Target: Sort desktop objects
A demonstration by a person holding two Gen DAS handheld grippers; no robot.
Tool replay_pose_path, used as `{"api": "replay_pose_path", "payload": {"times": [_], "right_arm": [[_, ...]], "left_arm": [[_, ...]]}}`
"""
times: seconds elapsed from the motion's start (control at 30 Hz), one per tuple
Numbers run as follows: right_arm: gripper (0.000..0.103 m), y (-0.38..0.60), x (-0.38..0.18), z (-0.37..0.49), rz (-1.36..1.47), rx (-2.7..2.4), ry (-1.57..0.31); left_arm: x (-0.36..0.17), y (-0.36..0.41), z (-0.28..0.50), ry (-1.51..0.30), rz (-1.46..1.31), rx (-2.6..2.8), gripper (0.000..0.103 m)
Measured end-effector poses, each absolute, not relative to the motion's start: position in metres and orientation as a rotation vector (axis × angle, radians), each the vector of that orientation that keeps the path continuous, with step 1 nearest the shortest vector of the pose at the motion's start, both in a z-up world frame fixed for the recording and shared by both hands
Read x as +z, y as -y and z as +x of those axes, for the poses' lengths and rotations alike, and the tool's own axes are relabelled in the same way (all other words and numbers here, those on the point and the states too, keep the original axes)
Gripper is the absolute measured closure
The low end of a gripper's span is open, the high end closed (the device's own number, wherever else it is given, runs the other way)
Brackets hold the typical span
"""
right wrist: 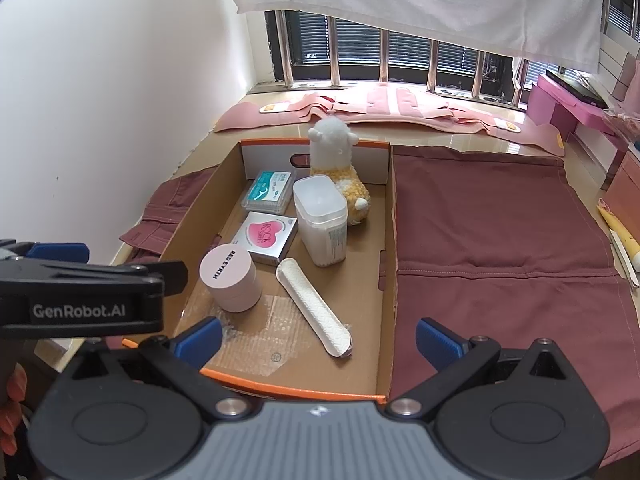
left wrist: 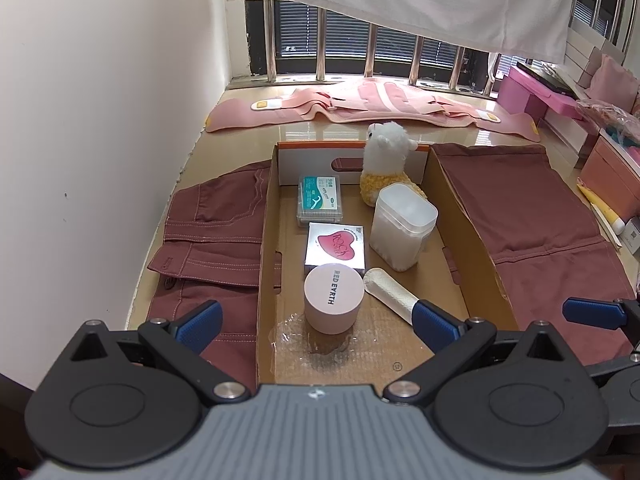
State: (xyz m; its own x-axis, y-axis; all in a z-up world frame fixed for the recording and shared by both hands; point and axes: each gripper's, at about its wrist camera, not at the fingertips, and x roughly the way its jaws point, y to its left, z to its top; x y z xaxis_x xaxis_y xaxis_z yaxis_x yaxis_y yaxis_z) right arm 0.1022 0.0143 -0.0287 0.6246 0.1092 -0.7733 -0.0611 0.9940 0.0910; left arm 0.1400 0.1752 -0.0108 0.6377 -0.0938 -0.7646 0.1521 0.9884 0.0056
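Cardboard box (left wrist: 460,216) with orange rim and white far wall, open-topped, on glossy beige bench (left wrist: 320,130), flanked left and right by spread maroon fabric (left wrist: 516,200).

Inside box, along left side from far to near: clear plastic floss-pick case with teal label (left wrist: 319,200), silver square box with pink heart print (left wrist: 335,247), round pale-pink jar marked RED EARTH (left wrist: 333,303). Jar upright at near end, touching or just beside silver box, standing at edge of clear bubble-wrap sheet (left wrist: 316,346).

Right of these: tall translucent white plastic container (left wrist: 401,226), upright, with white-and-yellow plush alpaca (left wrist: 386,160) just behind it against far wall. White textured oblong pouch (right wrist: 314,306) lying flat near container's base, angled from jar side toward near right.

Left gripper (left wrist: 318,320) above near end of box, blue-padded fingers (left wrist: 200,320) spread wide, nothing between them; pink jar in line with gap, apart from both pads. Right gripper (right wrist: 320,338) over near rim of box, likewise spread wide and holding nothing, white pouch's near end lying between its pads in view.

Far on bench: pink padded mat (left wrist: 360,106) below barred window (left wrist: 360,52). Pink boxes (left wrist: 536,96) at far right.
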Motion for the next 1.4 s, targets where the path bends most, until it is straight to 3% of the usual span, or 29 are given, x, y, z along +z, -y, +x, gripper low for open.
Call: {"api": "replay_pose_path", "payload": {"times": [1.4], "right_arm": [[0.0, -0.019, -0.03, 0.096, 0.05, 0.081, -0.886]], "left_arm": [[-0.01, -0.178, 0.129, -0.862, 0.074, -0.143, 0.0]]}}
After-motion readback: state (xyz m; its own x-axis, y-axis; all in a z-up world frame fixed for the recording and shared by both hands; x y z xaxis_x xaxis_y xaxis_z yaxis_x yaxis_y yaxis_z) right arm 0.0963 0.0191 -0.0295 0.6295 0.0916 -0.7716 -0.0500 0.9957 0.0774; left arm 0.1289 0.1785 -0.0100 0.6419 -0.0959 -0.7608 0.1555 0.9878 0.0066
